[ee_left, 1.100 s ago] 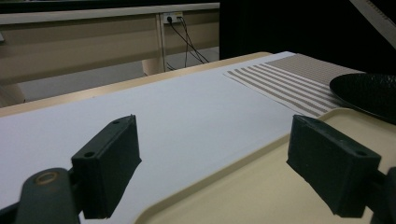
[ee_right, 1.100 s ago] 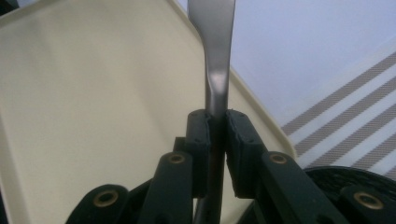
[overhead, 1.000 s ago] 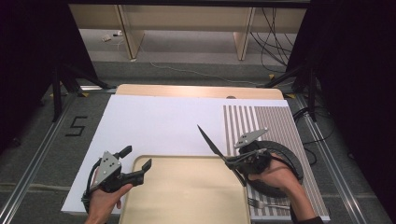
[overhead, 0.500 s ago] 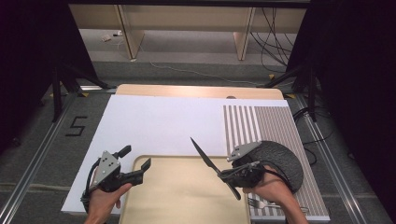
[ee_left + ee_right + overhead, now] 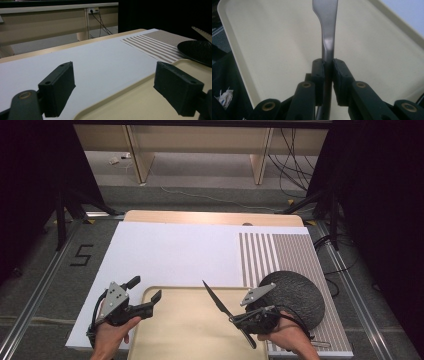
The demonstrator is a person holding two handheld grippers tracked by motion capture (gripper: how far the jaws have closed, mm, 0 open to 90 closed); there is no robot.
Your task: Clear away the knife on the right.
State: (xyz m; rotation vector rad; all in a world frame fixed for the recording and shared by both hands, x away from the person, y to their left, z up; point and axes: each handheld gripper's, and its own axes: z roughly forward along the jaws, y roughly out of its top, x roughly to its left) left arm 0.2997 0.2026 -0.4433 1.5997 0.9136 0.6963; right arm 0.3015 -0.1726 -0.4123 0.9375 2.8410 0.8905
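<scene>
Right tongs (image 5: 239, 316), clamped on a knife (image 5: 216, 298), have moved toward 7 o'clock over the tray (image 5: 190, 340).
Thin handle could twist or slip; left tongs (image 5: 145, 295) gape empty at the tray's 9 o'clock edge.

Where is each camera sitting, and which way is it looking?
High view: above the table, looking forward and down; both hands, left gripper and right gripper show.
Left gripper view: rides the left gripper, looking between its open jaws across the white sheet.
Right gripper view: rides the right gripper, looking along its jaws shut on the knife.
All three share the tray.
</scene>
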